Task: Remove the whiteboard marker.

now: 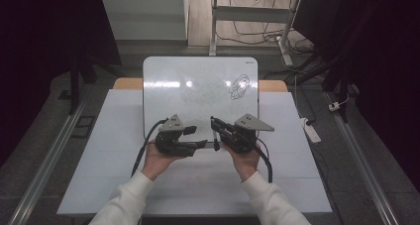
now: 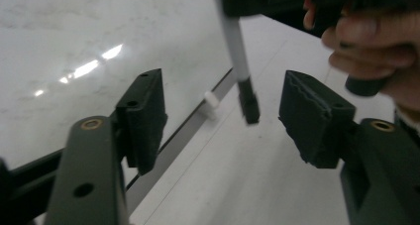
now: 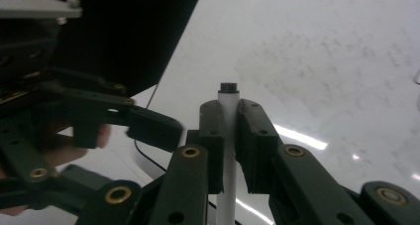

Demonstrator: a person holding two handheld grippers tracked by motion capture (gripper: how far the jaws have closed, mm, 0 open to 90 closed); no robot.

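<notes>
A whiteboard [image 1: 193, 81] lies on the white table [image 1: 114, 140], with a small dark sketch [image 1: 239, 86] near its far right corner. My right gripper [image 1: 216, 127] is shut on a white marker [image 1: 216, 138] near the board's front edge. In the right gripper view the marker [image 3: 229, 98] stands upright between the shut jaws [image 3: 229, 113], its dark end on top. My left gripper [image 1: 197, 137] is open just left of the marker. The marker's black cap [image 2: 249, 103] hangs between the left gripper's spread jaws [image 2: 221, 84] without touching either pad.
A white clip [image 2: 211, 100] sits on the whiteboard's edge [image 2: 178, 136]. On the floor to the right lie a power strip [image 1: 312, 131] and cables. Behind the table stand desk legs [image 1: 214, 27]; dark curtains flank both sides.
</notes>
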